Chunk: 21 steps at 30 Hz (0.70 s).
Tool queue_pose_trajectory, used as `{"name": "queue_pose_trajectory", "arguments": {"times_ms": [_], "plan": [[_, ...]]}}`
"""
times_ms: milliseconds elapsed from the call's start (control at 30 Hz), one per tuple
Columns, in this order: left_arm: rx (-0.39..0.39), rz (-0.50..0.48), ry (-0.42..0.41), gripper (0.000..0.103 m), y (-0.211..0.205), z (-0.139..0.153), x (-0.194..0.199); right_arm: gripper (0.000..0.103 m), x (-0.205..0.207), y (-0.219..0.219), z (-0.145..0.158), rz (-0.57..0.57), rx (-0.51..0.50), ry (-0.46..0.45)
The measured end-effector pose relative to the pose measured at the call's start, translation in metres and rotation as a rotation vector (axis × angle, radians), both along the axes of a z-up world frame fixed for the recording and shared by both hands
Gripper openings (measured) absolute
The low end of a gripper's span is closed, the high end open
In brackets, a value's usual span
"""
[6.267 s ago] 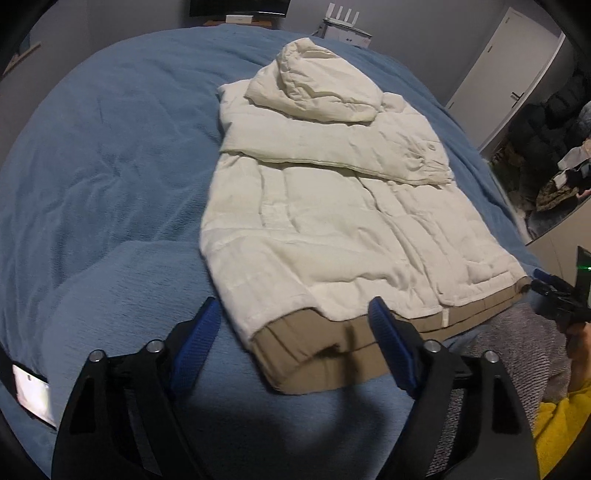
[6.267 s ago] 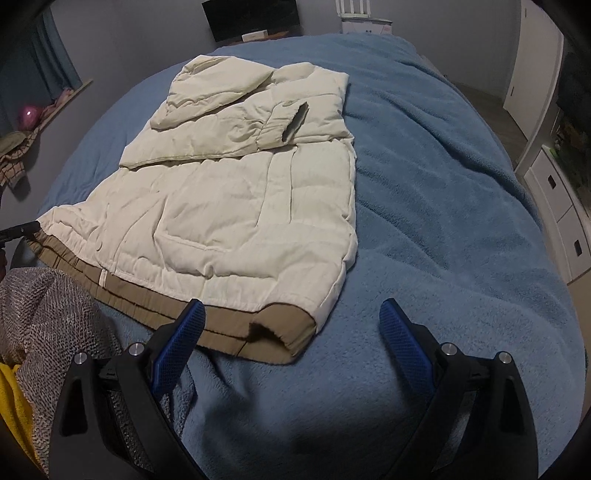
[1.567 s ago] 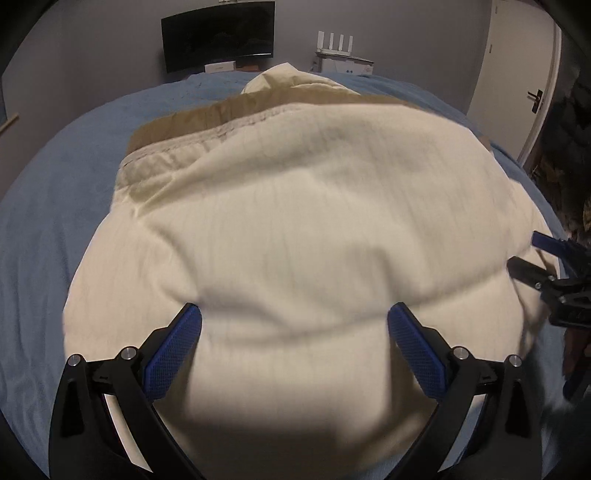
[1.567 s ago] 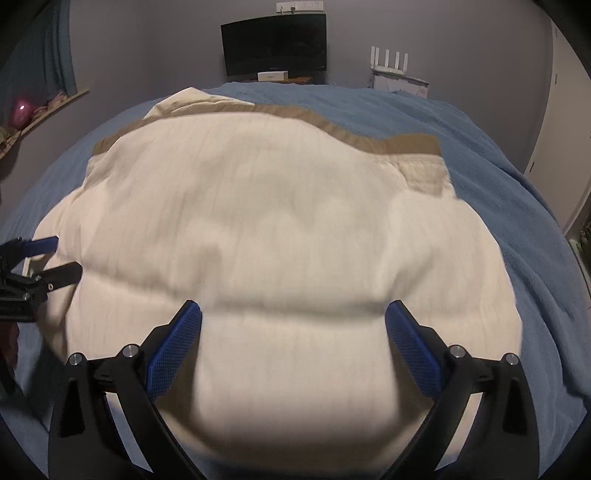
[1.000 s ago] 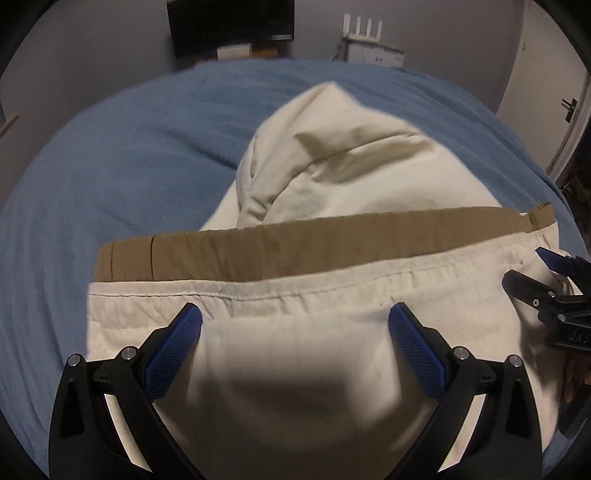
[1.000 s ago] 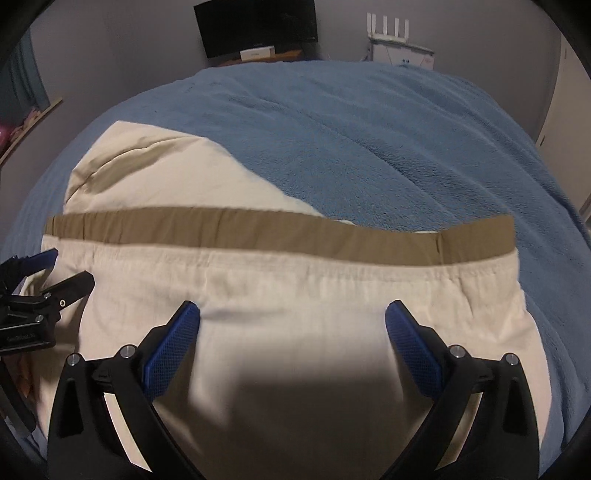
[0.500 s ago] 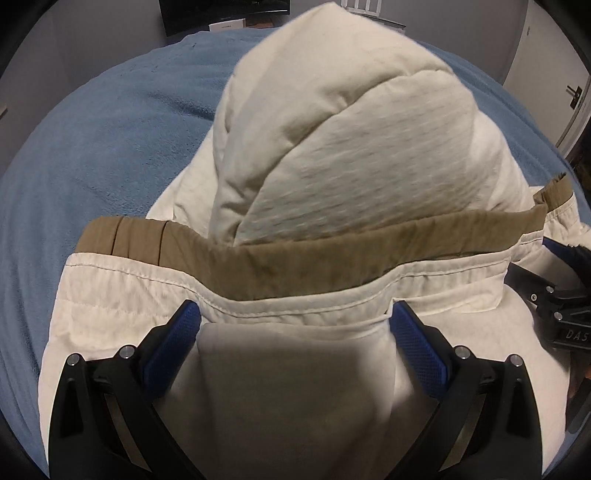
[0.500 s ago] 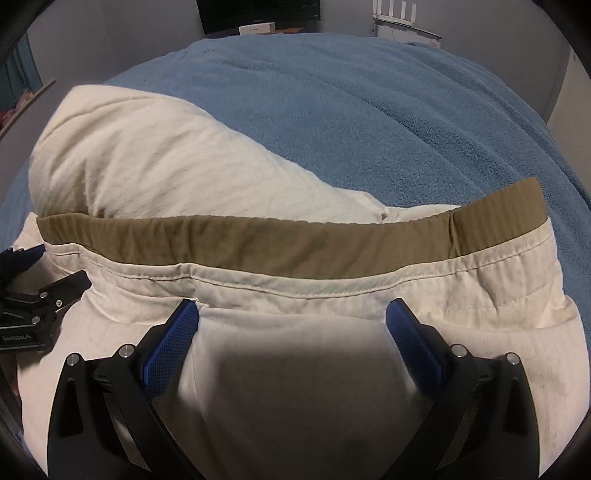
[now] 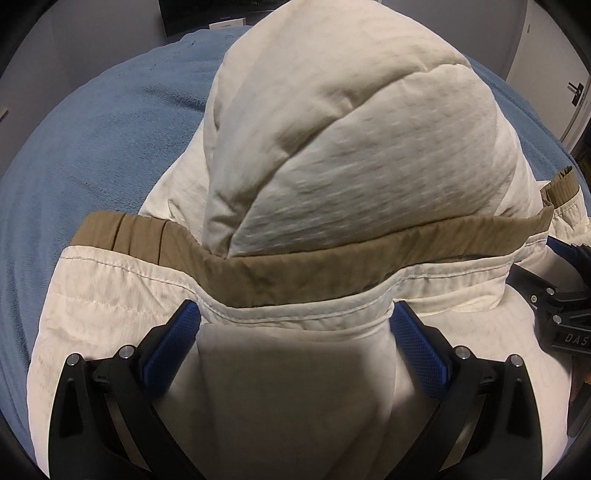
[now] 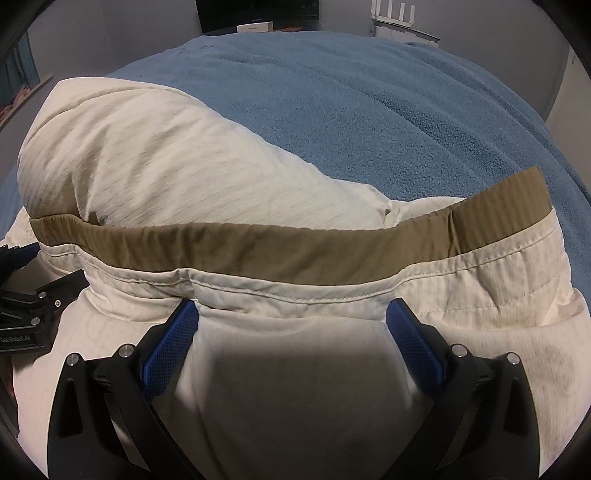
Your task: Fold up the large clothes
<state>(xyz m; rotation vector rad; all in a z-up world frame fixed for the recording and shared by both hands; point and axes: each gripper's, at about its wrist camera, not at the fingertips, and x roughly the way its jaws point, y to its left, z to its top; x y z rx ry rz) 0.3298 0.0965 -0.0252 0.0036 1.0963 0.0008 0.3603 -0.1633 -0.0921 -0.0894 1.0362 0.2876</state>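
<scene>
Through my left wrist camera I counted one jacket (image 9: 351, 177), cream and puffy, with one tan hem band (image 9: 295, 269) running across it from edge to edge. My left gripper (image 9: 295, 325) stood with its two blue pads (image 9: 170, 347) spread wide, cream cloth bulging up between them and touching both inner faces; the jaws were not pressed together, so I could not tell whether they gripped anything. The folded-over lower half lay on top of the rest, its hem edge resting against the rounded hood just beyond. The jacket sat on one blue blanket (image 9: 92, 140), which showed bare and open to the left and behind. At the right margin I saw my other gripper (image 9: 561, 295), dark, just beside the jacket's right side. One dark screen (image 9: 192, 14) stood at the far wall.

Through my right wrist camera the same single jacket (image 10: 155, 162) filled the near half, the one tan band (image 10: 295, 251) crossing it and ending at a squared corner on the right. My right gripper (image 10: 291, 317) was likewise wide, its two pads (image 10: 410, 343) flanking a mound of cream fabric, and I could not tell if it held. The blanket (image 10: 369, 110) lay bare ahead and to the right, plenty of open room there. The left gripper's black frame showed at the left edge, touching the jacket's side
</scene>
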Motion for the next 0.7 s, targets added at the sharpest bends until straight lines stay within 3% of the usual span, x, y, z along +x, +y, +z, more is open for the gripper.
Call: {"name": "queue_pose_trajectory", "arguments": {"times_ms": [300,533,700], "plan": [[-0.001,0.002,-0.015,0.098,-0.002,0.002,-0.008,0.097,-0.008,-0.007,-0.001,-0.003,0.008,-0.012],[-0.016,-0.003,-0.113,0.098,0.001,0.015,-0.033,0.097,-0.031,-0.019,0.012,-0.008,0.063,-0.119],[-0.053,0.044,-0.168,0.098,0.036,0.050,-0.061,0.096,-0.047,-0.082,0.045,-0.188,0.108,-0.205]]}}
